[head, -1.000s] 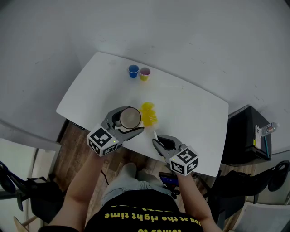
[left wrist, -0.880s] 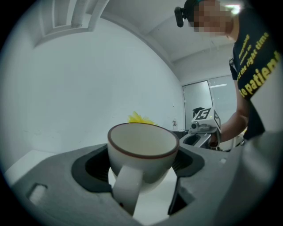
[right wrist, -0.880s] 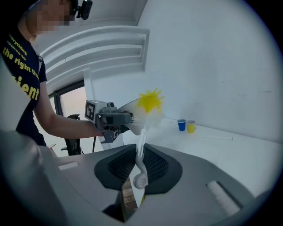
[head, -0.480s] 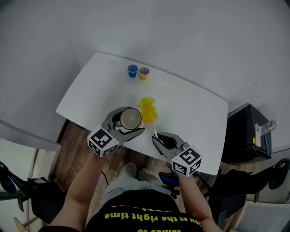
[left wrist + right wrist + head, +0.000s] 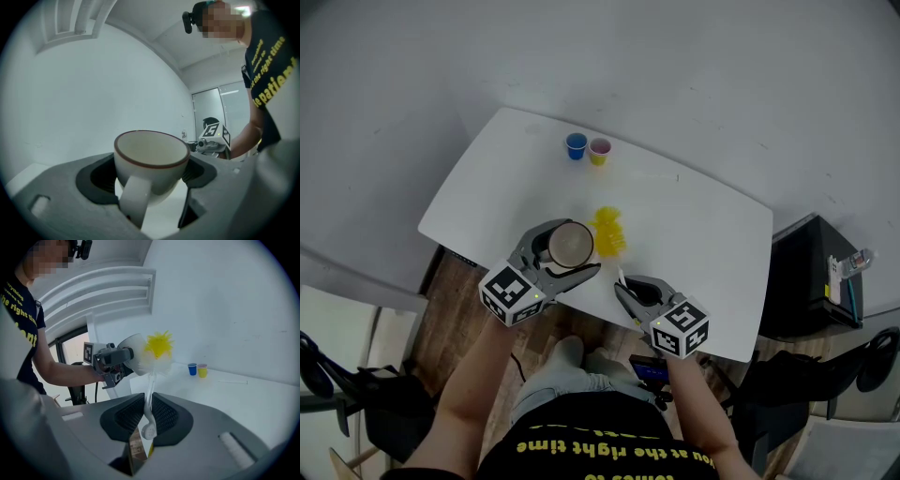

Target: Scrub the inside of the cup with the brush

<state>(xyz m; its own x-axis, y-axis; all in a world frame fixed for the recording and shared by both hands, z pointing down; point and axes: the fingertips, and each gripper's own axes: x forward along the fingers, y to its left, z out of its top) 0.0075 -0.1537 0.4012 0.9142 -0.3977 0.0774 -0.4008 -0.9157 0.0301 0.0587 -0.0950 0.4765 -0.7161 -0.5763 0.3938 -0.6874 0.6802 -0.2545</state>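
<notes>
White cup (image 5: 151, 157) in left claw (image 5: 151, 176); brush handle (image 5: 148, 401) pinched in right claw (image 5: 148, 414).

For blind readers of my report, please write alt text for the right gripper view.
The right tool grips the handle of a brush; its yellow head is close to a white cup held by the left tool. Behind, a blue cup and a yellow cup stand on the table.

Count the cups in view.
3: a white ceramic mug clamped in the left gripper; a small blue cup and a small yellow cup side by side near the white table's far edge. None seems hidden.
</notes>
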